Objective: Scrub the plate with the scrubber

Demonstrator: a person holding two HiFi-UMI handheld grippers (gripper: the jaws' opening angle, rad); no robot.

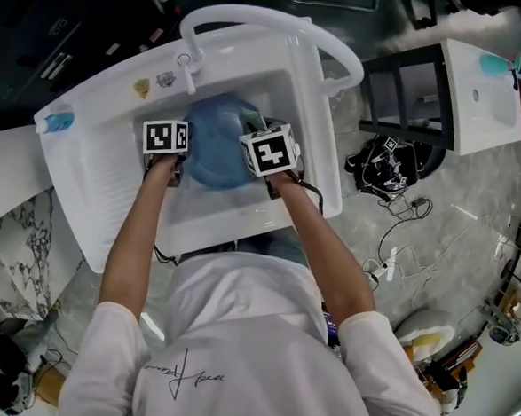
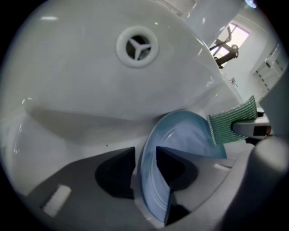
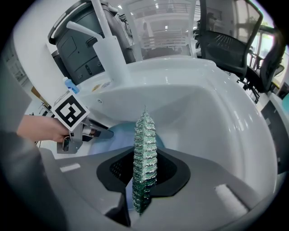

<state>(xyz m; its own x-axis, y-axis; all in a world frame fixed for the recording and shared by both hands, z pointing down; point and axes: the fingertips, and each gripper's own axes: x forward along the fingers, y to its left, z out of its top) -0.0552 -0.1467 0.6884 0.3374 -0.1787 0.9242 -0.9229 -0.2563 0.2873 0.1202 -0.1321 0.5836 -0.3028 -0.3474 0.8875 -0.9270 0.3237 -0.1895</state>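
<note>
A blue plate (image 1: 219, 142) stands on edge in the white sink (image 1: 111, 183). My left gripper (image 1: 182, 155) is shut on its left rim. In the left gripper view the rim (image 2: 149, 180) runs between the two dark pads, with the left gripper (image 2: 145, 164) closed around it. My right gripper (image 1: 255, 138) is shut on a green mesh scrubber (image 1: 251, 120), held against the plate's right side. In the right gripper view the scrubber (image 3: 145, 153) stands upright between the jaws of the right gripper (image 3: 144, 180), with the plate (image 3: 118, 137) behind it. The scrubber (image 2: 230, 124) touches the plate's upper edge.
The sink's drain (image 2: 137, 46) lies ahead of the plate. A white arched tap (image 1: 256, 20) rises at the sink's back. A blue item (image 1: 59, 121) sits on the left ledge. A second white basin (image 1: 482, 94) and cables (image 1: 388, 167) are to the right.
</note>
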